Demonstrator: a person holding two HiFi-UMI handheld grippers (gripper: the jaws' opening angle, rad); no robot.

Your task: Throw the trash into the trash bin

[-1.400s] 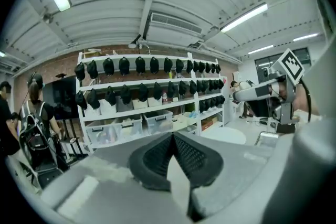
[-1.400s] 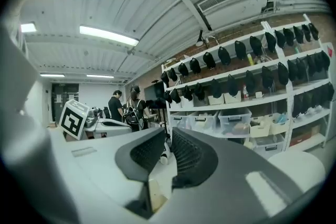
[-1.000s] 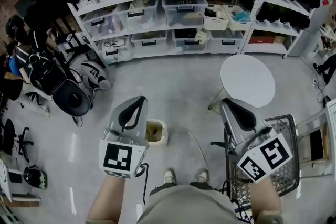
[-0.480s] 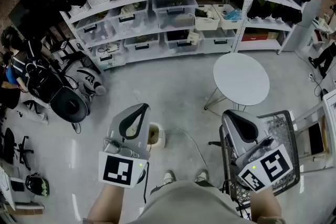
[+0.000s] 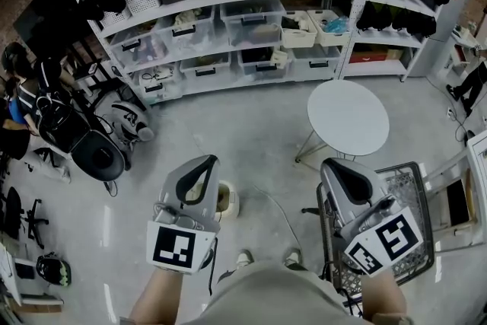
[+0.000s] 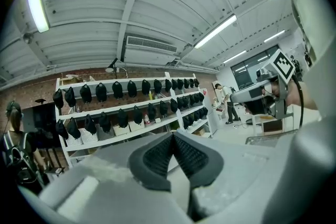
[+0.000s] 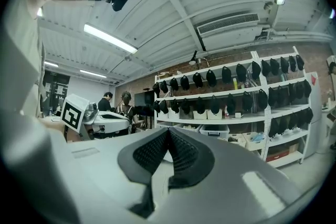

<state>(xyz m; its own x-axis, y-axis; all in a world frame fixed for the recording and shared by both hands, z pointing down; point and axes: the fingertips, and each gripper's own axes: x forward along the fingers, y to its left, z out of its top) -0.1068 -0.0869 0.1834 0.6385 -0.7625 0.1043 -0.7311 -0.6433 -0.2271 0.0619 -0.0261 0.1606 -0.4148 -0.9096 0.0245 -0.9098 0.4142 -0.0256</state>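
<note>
Trash bin (image 5: 227, 199) stands on the floor (image 5: 251, 133), below and just beside the fingers of the left gripper (image 5: 201, 161); it may already hold something brownish. The fingers of both the left gripper and the right gripper (image 5: 335, 166) are pressed together, empty. With no trash gripped, any throw would drop nothing.

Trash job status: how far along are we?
Done: possibly one drop. The trash bin shows something brownish inside, but I cannot tell what it is. In hand: nothing. The left hand-held gripper and the right hand-held gripper are both shut and empty, held out in front. Left: no loose trash shows in these views, so either the job is finished or the next piece is out of view.
</note>
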